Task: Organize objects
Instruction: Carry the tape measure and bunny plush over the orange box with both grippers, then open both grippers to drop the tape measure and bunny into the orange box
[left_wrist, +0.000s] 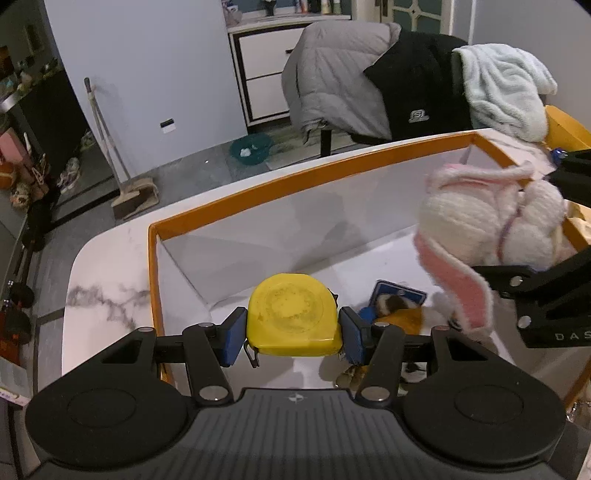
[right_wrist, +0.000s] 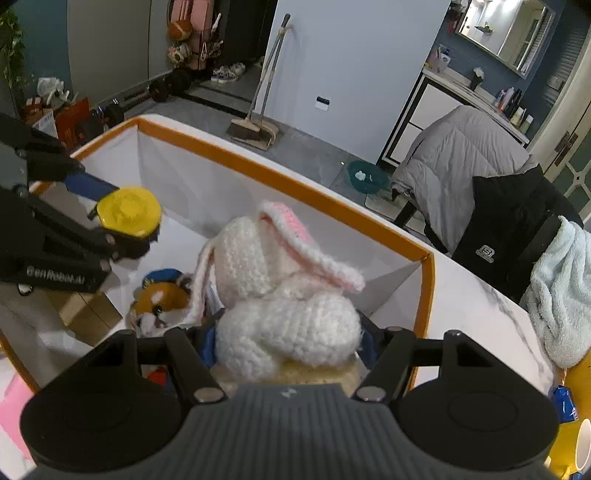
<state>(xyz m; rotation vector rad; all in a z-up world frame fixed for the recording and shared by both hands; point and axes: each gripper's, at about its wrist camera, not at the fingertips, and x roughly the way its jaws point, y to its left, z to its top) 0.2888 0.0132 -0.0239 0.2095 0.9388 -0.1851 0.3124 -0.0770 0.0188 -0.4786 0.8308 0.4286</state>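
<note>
— Where are we in the tidying?

— Mid-delivery, we judge. Our left hand-held gripper (left_wrist: 293, 325) is clenched on the yellow tape measure (left_wrist: 293, 314), pads pressed to its two sides, holding it above the orange-rimmed box (left_wrist: 306, 177) near the box's left wall. Our right hand-held gripper (right_wrist: 288, 343) grasps the crocheted white rabbit (right_wrist: 280, 291) by its body, over the box's right half.

— Anything already inside?

— An orange and white plush toy (right_wrist: 159, 302) lies on the box floor, with a blue card (left_wrist: 400, 291) beside it. What sits under the rabbit is unclear; it may be another soft item.

— How do our things lie?

— The tape measure is flat face up, its straight edge toward us, its metal hook end hanging at the lower left. The rabbit's long axis runs away from the right gripper, head and pink-lined ears toward the far wall.

— Next?

— Lower both onto bare floor, clear of the plush, then release.
</note>
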